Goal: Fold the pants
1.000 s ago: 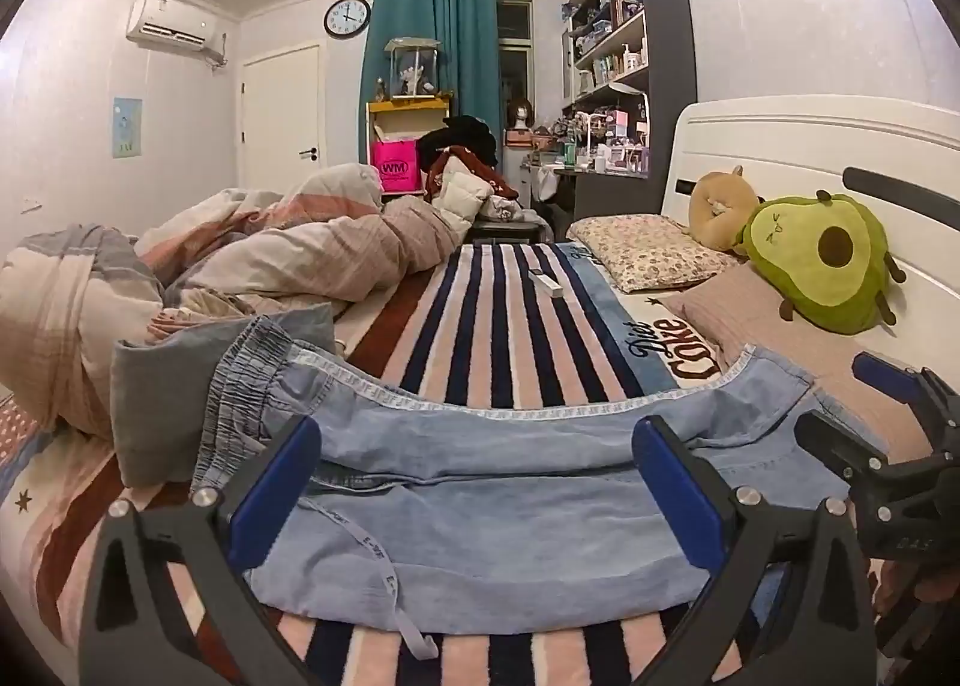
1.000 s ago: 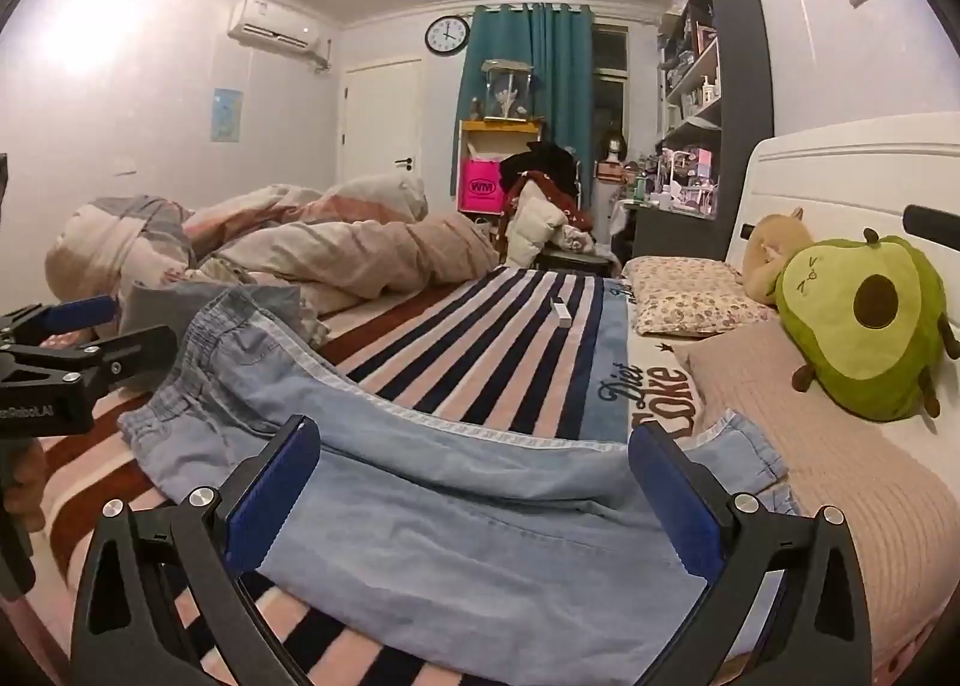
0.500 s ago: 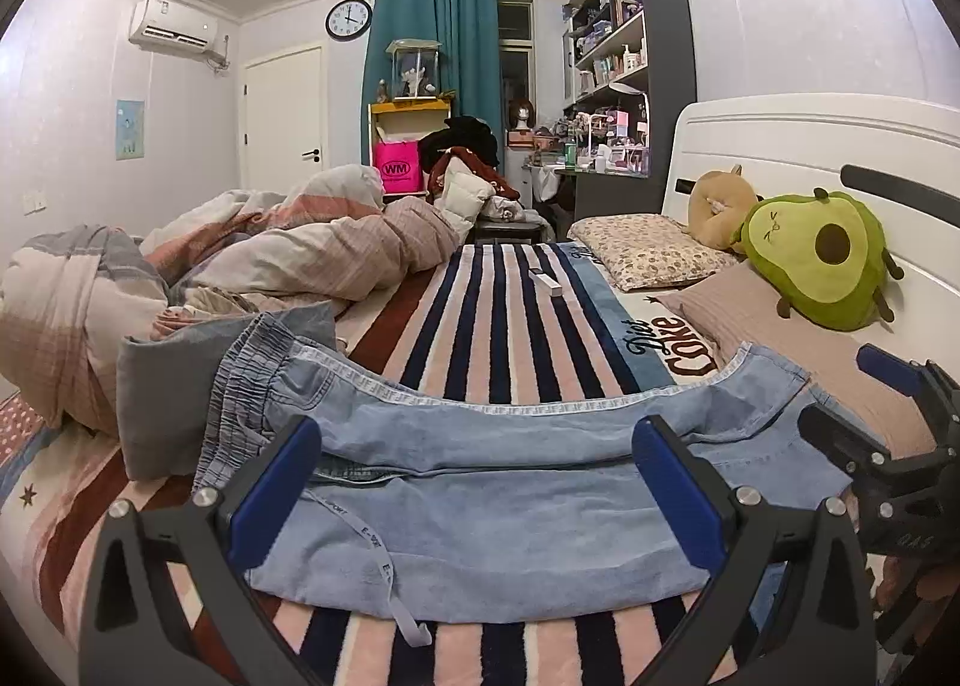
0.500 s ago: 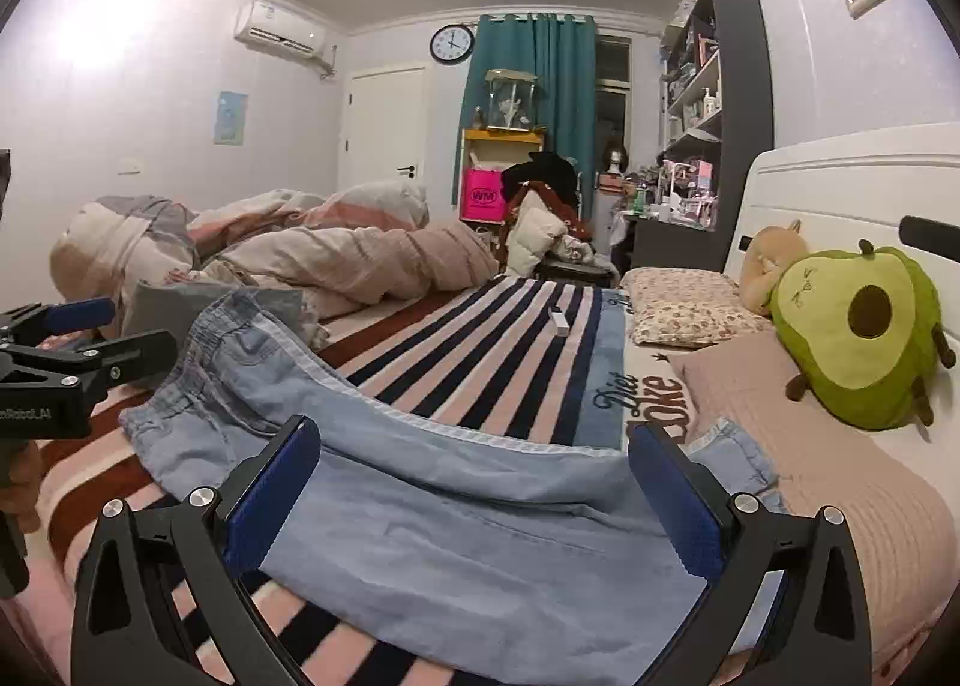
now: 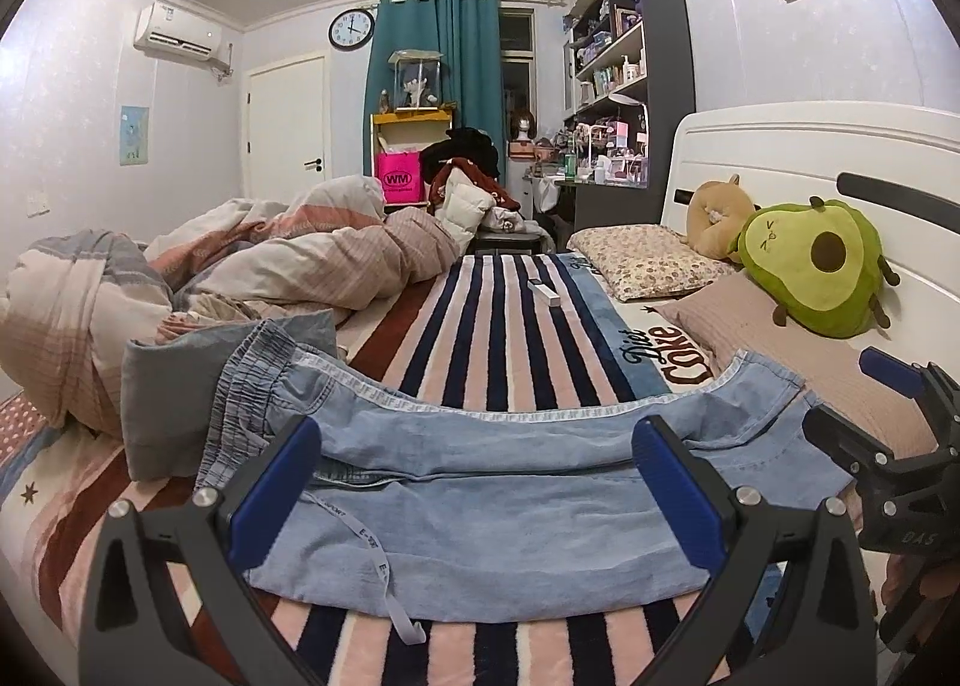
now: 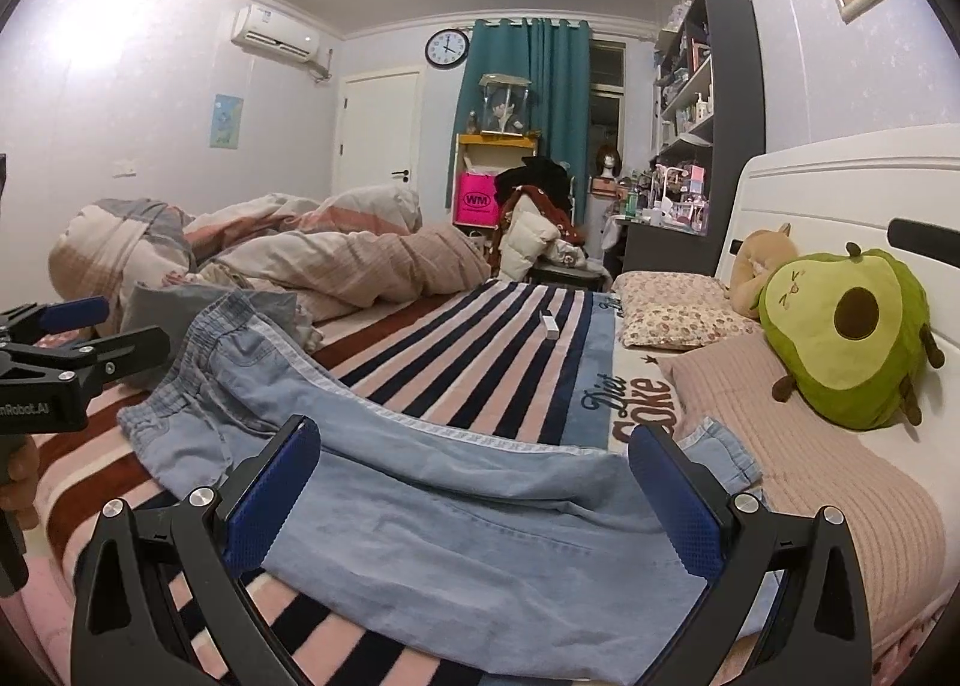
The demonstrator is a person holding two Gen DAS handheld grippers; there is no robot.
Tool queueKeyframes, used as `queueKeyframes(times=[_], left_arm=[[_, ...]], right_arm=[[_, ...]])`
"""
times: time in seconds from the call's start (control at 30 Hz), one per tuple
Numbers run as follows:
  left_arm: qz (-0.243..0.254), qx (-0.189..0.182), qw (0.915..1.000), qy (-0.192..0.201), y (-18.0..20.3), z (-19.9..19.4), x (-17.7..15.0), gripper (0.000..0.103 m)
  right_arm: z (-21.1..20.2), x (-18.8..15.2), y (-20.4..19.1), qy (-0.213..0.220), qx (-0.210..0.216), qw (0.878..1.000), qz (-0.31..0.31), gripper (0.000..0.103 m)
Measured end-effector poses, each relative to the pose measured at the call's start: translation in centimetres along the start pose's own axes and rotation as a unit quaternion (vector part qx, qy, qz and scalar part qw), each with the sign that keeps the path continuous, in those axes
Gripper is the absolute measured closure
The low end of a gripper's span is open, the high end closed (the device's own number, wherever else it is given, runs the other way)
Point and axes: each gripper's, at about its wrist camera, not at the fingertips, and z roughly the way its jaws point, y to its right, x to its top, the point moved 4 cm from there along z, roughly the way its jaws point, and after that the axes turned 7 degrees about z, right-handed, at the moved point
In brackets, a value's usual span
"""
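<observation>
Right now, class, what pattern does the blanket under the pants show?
Navy and pink stripes on the blanket, clearest in the left wrist view, beyond the pants.

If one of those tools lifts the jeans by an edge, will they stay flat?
Probably not: the jeans lie in soft wrinkles, so they would likely droop. The loose drawstring would probably dangle. On the fuzzy striped blanket, they may drag rather than slide.

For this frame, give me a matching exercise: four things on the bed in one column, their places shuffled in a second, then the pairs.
Things:
1. jeans
2. avocado plush
3. small white box
4. rumpled duvet

Places:
A. against the headboard
B. alone on the striped blanket, farther back
C. spread flat before both open grippers
D. heaped along the bed's left side

Pairs: 1-C, 2-A, 3-B, 4-D
</observation>
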Motion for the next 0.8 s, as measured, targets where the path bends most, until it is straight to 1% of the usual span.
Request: queueKeyframes(times=[0.1,0.2,0.27,0.37,0.47,0.5,0.57,0.67,0.8], left_arm=[[0.003,0.014,0.9999,0.005,0.0,-0.4,0.1,0.001],[0.000,0.013,0.9999,0.006,-0.1,-0.8,0.1,0.001],[0.002,0.020,0.9998,0.006,-0.2,-1.0,0.3,0.001],[0.010,0.042,0.9991,-0.007,-0.1,-1.3,0.4,0.001],[0.013,0.036,0.9993,-0.004,0.3,-1.6,0.7,0.001],[0.013,0.034,0.9993,-0.003,0.5,-1.7,1.0,0.001],[0.012,0.026,0.9996,-0.001,0.8,-1.7,1.4,0.001],[0.012,0.014,0.9998,-0.003,1.3,-1.6,2.0,0.001],[0.017,0.018,0.9997,-0.007,1.7,-1.4,3.1,0.001]], right_arm=[[-0.4,-0.3,0.1,0.007,-0.001,1.000,-0.013,0.000],[-0.7,-0.6,0.5,0.009,-0.009,1.000,-0.023,0.001],[-0.9,-0.8,0.6,0.007,-0.011,1.000,-0.025,0.000],[-1.5,-1.6,1.0,0.004,-0.009,1.000,-0.028,0.000],[-1.7,-2.5,1.1,-0.007,-0.022,0.999,-0.033,0.000],[-2.1,-2.7,1.5,-0.007,-0.032,0.999,-0.030,0.000],[-2.7,-2.9,2.1,-0.001,-0.034,0.999,-0.020,0.000],[-3.6,-2.3,2.9,0.009,-0.033,0.999,-0.011,0.000],[-4.0,-1.1,3.2,0.021,-0.043,0.999,-0.009,0.000]])
